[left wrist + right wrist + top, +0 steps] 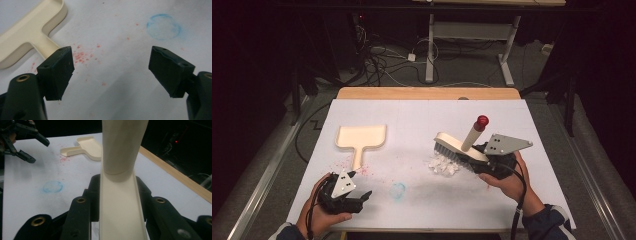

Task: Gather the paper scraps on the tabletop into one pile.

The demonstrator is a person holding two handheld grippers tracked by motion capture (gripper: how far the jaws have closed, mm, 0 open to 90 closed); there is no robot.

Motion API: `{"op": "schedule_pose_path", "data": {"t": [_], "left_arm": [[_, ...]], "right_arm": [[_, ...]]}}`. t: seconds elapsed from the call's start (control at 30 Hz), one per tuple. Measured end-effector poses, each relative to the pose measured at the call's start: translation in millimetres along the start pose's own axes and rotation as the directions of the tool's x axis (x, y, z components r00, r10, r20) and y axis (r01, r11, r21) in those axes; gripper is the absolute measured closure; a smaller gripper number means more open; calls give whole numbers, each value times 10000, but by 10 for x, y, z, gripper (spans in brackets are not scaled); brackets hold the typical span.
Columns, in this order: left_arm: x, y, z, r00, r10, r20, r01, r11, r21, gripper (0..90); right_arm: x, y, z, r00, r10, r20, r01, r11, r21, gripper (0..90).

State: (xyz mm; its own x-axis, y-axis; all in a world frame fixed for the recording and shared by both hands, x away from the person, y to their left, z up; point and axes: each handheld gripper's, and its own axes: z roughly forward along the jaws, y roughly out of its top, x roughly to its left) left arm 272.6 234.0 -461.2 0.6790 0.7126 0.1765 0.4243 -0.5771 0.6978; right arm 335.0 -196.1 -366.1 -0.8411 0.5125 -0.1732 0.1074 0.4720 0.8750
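The brush (459, 145) sits right of centre on the table (512, 200), bristles down on a small heap of white crumbs (443, 165), its red-tipped handle slanting up and away. Your right gripper (492, 160) has its jaws pinched on the brush's cream back; it looks stiff, light plastic, probably slick, so grip it squarely. The dustpan (361, 137) lies flat, far left, also rigid and light; take it by its flat handle. Your left gripper (349, 197) hovers near left, jaws spread and empty, just short of that handle.
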Motion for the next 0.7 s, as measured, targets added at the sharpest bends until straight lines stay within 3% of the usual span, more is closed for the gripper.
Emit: {"op": "schedule_pose_path", "data": {"t": [0.23,0.33,0.53,0.63,0.7], "left_arm": [[81,-23,12,9989,-357,-287,360,9993,100,202],[157,-28,39,9939,-1005,-459,1013,9947,151,202],[320,7,203,9737,-2097,-888,2139,9760,402,202],[418,44,319,9614,-2577,-960,2635,9632,536,213],[501,70,394,9496,-2940,-1089,3011,9519,561,220]], "right_arm": [[14,-54,-108,9974,164,697,-176,9997,163,672],[21,-111,-156,9953,223,940,-253,9992,313,672],[-2,-261,-244,9869,573,1507,-672,9958,617,673],[-4,-323,-272,9827,681,1723,-820,9938,747,673],[-4,-351,-290,9805,697,1838,-856,9931,805,673]]}}
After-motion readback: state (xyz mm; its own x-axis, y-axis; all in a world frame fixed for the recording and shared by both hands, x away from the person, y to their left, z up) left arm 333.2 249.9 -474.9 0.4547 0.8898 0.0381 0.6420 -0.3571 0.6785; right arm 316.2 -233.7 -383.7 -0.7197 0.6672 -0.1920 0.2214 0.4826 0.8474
